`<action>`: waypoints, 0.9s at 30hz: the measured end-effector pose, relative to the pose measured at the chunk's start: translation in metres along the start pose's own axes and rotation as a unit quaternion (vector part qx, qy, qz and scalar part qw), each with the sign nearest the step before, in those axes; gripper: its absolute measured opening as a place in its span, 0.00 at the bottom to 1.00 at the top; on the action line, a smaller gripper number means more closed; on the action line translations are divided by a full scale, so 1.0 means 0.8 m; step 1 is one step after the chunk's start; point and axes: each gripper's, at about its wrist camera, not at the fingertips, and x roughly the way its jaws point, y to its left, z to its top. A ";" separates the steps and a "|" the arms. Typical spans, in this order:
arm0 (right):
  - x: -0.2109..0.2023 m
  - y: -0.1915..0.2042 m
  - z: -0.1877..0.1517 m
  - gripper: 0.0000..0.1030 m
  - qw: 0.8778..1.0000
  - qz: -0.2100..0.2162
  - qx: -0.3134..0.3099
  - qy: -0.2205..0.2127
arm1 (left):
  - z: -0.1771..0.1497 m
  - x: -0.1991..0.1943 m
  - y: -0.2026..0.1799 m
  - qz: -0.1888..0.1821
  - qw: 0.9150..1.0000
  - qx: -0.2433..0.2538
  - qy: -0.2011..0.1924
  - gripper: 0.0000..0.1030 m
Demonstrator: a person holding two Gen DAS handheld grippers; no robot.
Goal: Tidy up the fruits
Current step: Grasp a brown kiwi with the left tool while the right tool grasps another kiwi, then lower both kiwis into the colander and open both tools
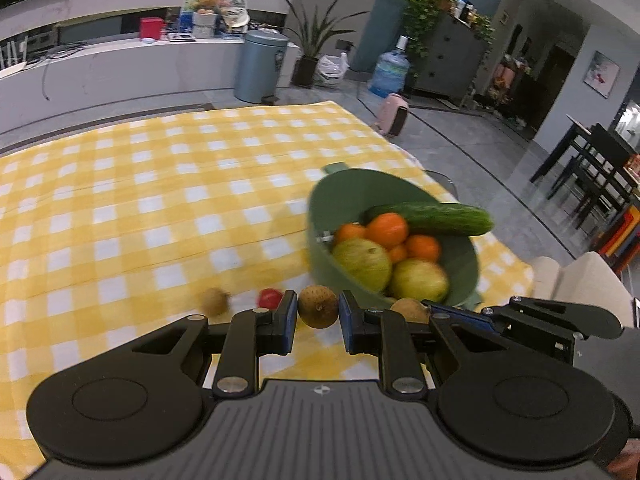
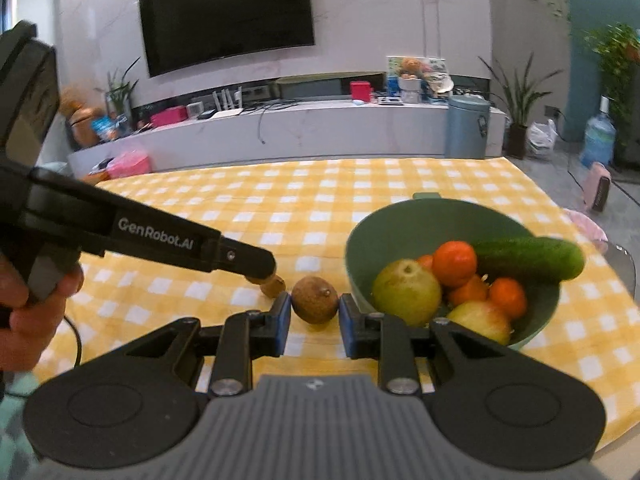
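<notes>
My left gripper [image 1: 318, 312] is shut on a brown kiwi [image 1: 318, 304], held above the yellow checked cloth [image 1: 160, 200]. In the right wrist view my right gripper [image 2: 314, 308] is shut on a second brown kiwi [image 2: 314, 298]. A green bowl [image 2: 420, 220] just right of both holds oranges [image 2: 454, 262], yellow-green apples [image 2: 406, 292] and a cucumber [image 2: 528, 258]. The left gripper's arm [image 2: 160, 236] reaches in from the left, its kiwi [image 2: 274, 284] showing at the tip. On the cloth lie another kiwi [image 1: 215, 301] and a small red fruit [image 1: 270, 298].
The cloth-covered table's right edge [image 1: 420, 160] runs close behind the bowl [image 1: 360, 180]. A person's hand [image 2: 36, 312] grips the left tool's handle. Beyond the table stand a grey bin [image 1: 260, 66], a water jug [image 1: 390, 72] and dark chairs [image 1: 592, 168].
</notes>
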 end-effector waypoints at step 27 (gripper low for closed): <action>0.061 -0.128 0.031 0.22 0.987 0.054 0.035 0.144 | 0.049 0.123 -0.063 -0.035 0.989 0.015 0.141 0.24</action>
